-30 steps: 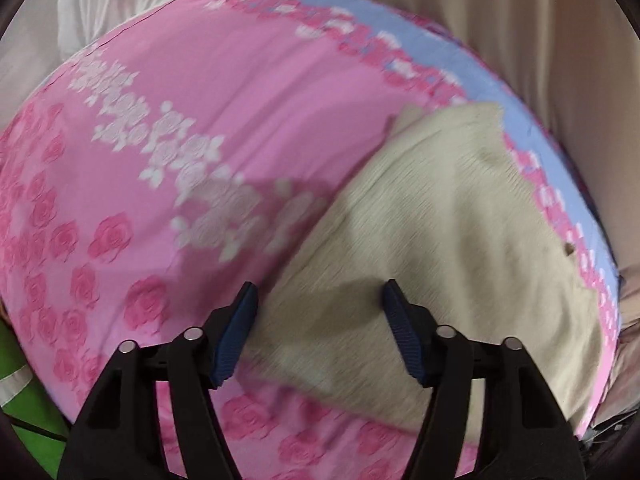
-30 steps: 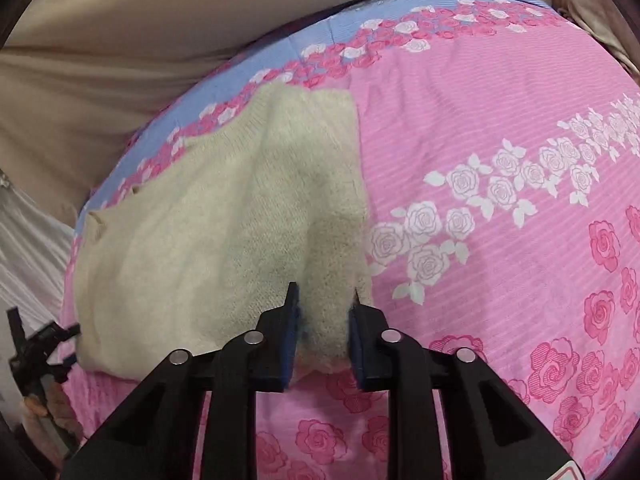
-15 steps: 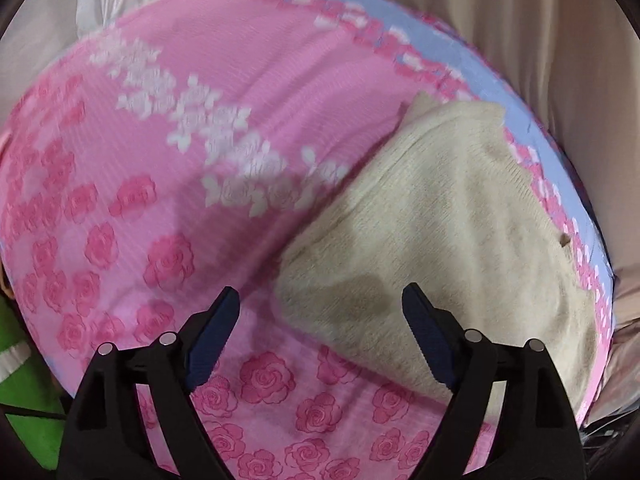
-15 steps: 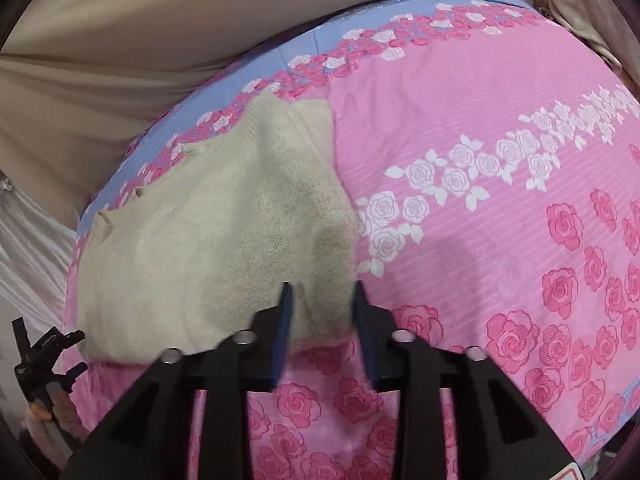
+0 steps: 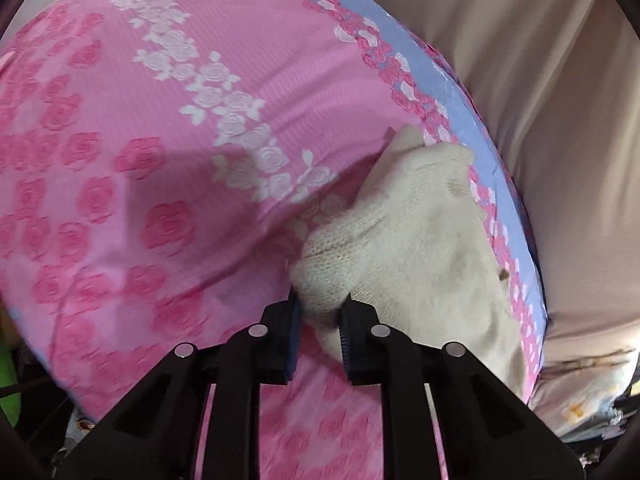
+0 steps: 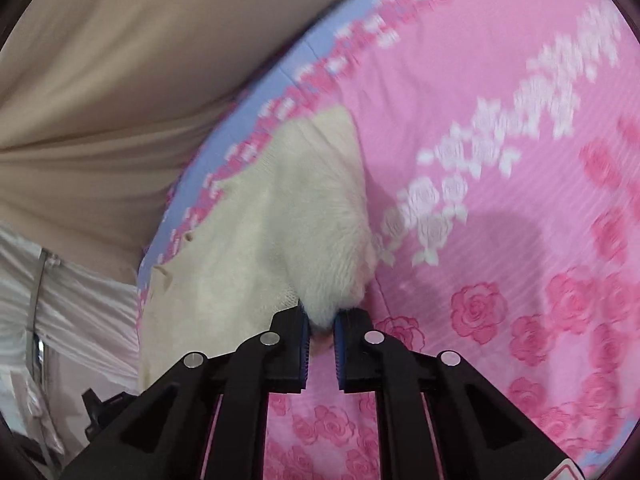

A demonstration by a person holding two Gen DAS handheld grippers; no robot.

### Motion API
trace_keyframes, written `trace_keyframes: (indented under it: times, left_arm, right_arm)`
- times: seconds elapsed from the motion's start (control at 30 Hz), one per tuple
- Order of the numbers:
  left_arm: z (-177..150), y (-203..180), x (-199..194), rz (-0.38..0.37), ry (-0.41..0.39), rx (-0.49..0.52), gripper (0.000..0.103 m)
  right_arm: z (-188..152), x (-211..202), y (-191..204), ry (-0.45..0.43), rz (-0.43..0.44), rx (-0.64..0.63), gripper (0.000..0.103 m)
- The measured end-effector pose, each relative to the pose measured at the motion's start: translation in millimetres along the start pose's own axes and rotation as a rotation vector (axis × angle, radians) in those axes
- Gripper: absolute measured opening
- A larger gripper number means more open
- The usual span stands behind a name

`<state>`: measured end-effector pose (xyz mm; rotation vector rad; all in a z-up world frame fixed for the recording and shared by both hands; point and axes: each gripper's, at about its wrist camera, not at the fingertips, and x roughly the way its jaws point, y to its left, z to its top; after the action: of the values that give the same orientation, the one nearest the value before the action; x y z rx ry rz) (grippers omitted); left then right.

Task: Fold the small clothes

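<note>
Garment: cream knit piece (image 5: 420, 240), lay at the blue-bordered edge of the pink rose cover (image 5: 140, 160), right of centre in left-wrist view.
Long axis: ran from lower centre to upper centre of frame in right-wrist view (image 6: 304, 208), along the blue border (image 6: 256, 92).
L gripper (image 5: 320, 316): fingers pinched tight on near knit corner, bunched up.
R gripper (image 6: 320, 320): fingers clamped on another near corner, fabric lifted.
Backdrop: beige cloth (image 5: 540, 100), upper right of frame.

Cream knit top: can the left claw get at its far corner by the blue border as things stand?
Probably not yet. The left claw is shut on the cream knit top's near edge, so it must let go first; nothing lies over the far corner.
</note>
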<state>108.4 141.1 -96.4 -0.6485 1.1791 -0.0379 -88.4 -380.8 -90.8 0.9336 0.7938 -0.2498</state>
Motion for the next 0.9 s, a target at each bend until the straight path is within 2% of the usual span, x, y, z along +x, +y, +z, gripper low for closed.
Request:
trace_keyframes:
  times: [0.07, 0.17, 0.23, 0.27, 0.3, 0.43, 0.5, 0.53, 0.57, 0.63, 0.77, 0.83, 0.9]
  left_arm:
    - [-8.6, 6.7, -5.7, 0.027, 0.032, 0.019, 0.014]
    - [-24.3, 24.5, 10.0, 0.117, 0.087, 0.035, 0.014]
    - [-32.6, 29.9, 20.2, 0.147, 0.101, 0.044, 0.015]
    - [-34.1, 26.3, 17.4, 0.161, 0.094, 0.063, 0.015]
    - [-34.3, 20.1, 11.3, 0.179, 0.082, 0.092, 0.015]
    - [-26.6, -12.6, -35.2, 0.212, -0.049, 0.205, 0.015]
    - [-15.9, -29.7, -44.6, 0.197, -0.086, 0.238, 0.016]
    - [-9.6, -43.6, -44.8, 0.165, -0.091, 0.255, 0.016]
    - [-4.2, -56.8, -40.5, 0.134, -0.092, 0.276, 0.017]
    - [6.8, -89.9, -18.1, 0.121, -0.089, 0.341, 0.018]
    - [17.7, -128.2, 35.0, 0.153, -0.066, 0.409, 0.022]
    - [21.8, -134.2, 63.4, 0.237, -0.06, 0.426, 0.025]
    - [28.9, -127.3, 90.7, 0.318, -0.053, 0.424, 0.025]
  right_arm:
    - [-9.4, -8.8, -8.3, 0.015, -0.042, -0.03, 0.008]
    - [-33.9, 18.7, -41.8, 0.123, -0.14, -0.015, 0.009]
    - [-43.4, 27.4, -55.3, 0.15, -0.153, 0.003, 0.009]
    - [-43.3, 21.8, -54.7, 0.134, -0.159, 0.014, 0.019]
    - [-41.3, 11.4, -50.5, 0.109, -0.18, 0.013, 0.024]
    - [-23.6, -26.2, -27.6, -0.021, -0.244, -0.09, 0.024]
    - [-9.9, -28.4, -6.2, -0.038, -0.212, -0.161, 0.019]
    - [-4.2, -25.0, 5.4, -0.039, -0.2, -0.192, 0.016]
    - [0.4, -20.1, 20.2, -0.041, -0.181, -0.231, 0.012]
    - [8.9, 0.8, 49.7, -0.037, -0.161, -0.313, 0.011]
    - [14.2, 57.6, 86.1, 0.002, -0.19, -0.457, 0.011]
    - [16.5, 82.4, 86.1, 0.036, -0.223, -0.476, 0.01]
    - [26.5, 103.8, 66.3, 0.045, -0.297, -0.45, 0.009]
